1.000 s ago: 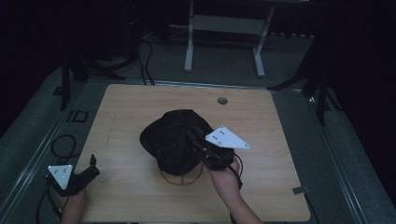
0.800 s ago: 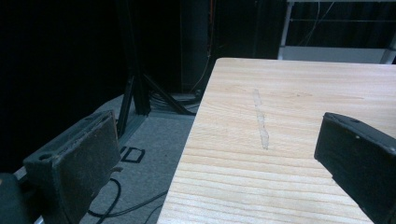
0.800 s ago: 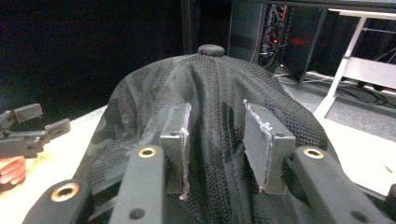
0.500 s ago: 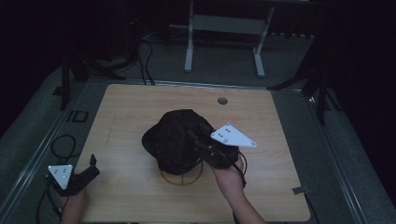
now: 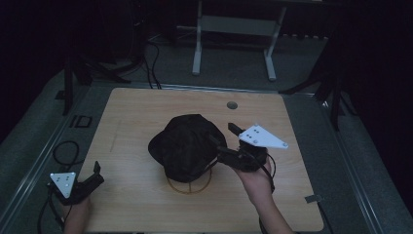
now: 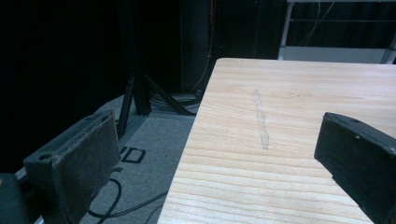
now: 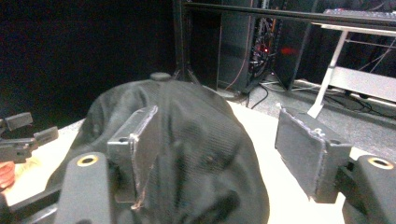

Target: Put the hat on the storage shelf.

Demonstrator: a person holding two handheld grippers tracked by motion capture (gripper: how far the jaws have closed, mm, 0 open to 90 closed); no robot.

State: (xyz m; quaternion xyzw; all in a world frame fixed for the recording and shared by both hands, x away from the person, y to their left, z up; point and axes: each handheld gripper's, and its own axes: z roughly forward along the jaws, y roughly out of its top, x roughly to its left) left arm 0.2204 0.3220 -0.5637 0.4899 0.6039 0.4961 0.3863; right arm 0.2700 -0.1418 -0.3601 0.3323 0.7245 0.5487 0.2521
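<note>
- Right gripper [image 5: 225, 146] is sitting with its jaws spread apart and nothing between them, right up against the black cap [image 5: 187, 145] at the cap's three o'clock side; in the right gripper view one jaw is lying on or just beside the fabric while the other is standing clear, over bare table.
- That cap [image 7: 187, 154] is resting crown-up near the middle of the wooden table [image 5: 136, 112], draped over a wire stand [image 5: 190, 184] whose ring is peeking out at the cap's six o'clock edge.
- Its brim seems to be pointing toward nine o'clock, though the dim light is making that hard to tell.
- From the right gripper the cap is lying toward nine o'clock, so this hand is much the nearer one, and I am judging any grab would fall to it.
- Left gripper [image 5: 90, 179] is waiting well apart, out at the table's seven o'clock corner, jaws wide and holding nothing, aiming along the table's edge.
</note>
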